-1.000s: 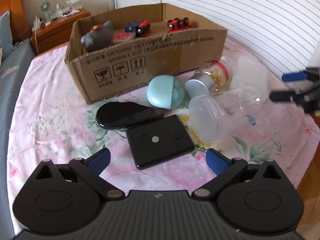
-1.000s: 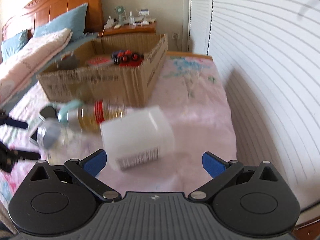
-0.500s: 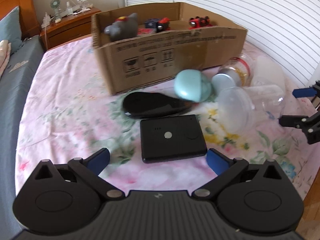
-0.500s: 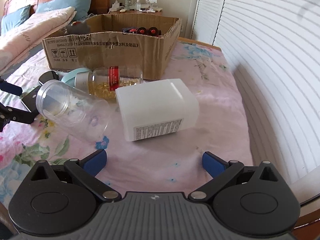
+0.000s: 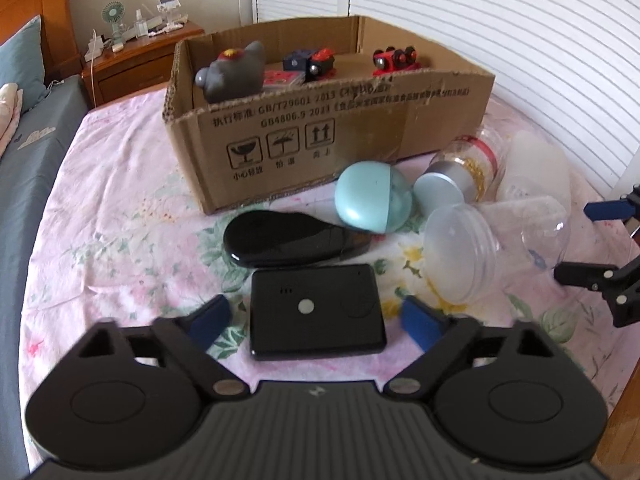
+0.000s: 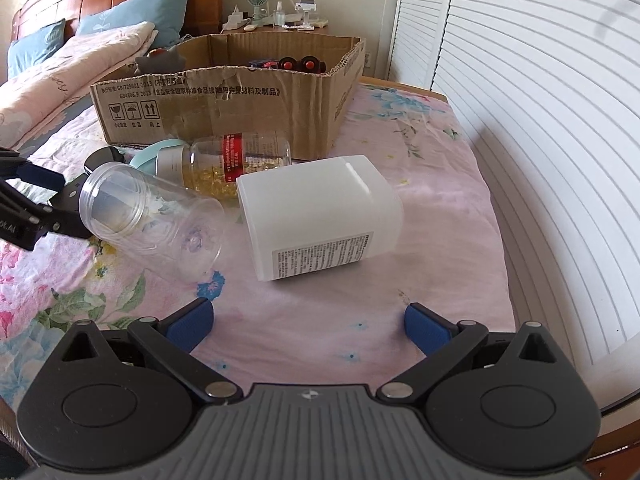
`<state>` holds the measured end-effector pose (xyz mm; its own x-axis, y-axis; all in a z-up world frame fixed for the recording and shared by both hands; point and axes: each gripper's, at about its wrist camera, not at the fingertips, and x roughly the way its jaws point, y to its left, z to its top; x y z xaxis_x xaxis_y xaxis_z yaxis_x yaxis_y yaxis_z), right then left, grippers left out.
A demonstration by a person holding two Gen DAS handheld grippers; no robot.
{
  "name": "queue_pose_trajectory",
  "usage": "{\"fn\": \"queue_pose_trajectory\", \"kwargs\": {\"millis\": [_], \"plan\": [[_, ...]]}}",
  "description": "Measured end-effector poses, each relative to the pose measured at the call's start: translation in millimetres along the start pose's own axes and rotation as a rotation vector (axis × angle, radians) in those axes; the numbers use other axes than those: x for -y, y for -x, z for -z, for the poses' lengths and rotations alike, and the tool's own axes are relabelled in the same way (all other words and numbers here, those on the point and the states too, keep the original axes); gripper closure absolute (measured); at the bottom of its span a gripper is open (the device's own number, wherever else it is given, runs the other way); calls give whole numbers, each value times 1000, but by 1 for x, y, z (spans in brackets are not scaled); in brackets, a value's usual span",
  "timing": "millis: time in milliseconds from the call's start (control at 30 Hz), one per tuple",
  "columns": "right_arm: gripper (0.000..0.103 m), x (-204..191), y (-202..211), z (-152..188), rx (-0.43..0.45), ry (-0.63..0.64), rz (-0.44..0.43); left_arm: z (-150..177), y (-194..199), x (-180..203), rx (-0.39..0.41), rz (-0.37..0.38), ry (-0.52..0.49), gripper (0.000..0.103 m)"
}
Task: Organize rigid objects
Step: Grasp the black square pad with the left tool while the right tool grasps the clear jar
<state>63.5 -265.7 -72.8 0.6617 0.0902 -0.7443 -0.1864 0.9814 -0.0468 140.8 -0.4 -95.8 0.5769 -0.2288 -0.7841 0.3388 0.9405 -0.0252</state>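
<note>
Floral pink bedsheet (image 5: 120,208) covers the bed that carries all objects; white louvred doors (image 6: 540,80) fill the right of both views. Cardboard box (image 5: 332,136), upper centre of the left wrist view, holds a grey toy (image 5: 232,74) and red toy vehicles (image 5: 396,60). Below it lie a teal egg-shaped case (image 5: 372,198), a glossy black oval case (image 5: 288,240) and a flat black box (image 5: 316,316), the last between the spread, empty fingers of the left gripper (image 5: 316,320). Clear empty jar (image 6: 152,216) lies on its side, centre left of the right wrist view, beside a capsule bottle (image 6: 236,160) and a white translucent container (image 6: 320,216). Right gripper (image 6: 308,324), lower centre, has its fingers released, grasping nothing, with the white container just beyond them.
</note>
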Motion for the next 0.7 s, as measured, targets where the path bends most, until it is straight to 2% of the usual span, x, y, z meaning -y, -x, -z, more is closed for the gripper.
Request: {"fn": "queue_pose_trajectory", "kwargs": {"millis": [33, 100, 333, 700], "plan": [[0, 0, 0, 0, 1, -1, -1, -1, 2, 0, 3, -1, 2, 30], [0, 0, 0, 0, 2, -1, -3, -1, 3, -2, 5, 1, 5, 33], [0, -9, 3, 1, -15, 33, -23, 3, 7, -4, -10, 17, -17, 34], [0, -60, 7, -2, -68, 161, -202, 20, 22, -18, -21, 19, -31, 33]]}}
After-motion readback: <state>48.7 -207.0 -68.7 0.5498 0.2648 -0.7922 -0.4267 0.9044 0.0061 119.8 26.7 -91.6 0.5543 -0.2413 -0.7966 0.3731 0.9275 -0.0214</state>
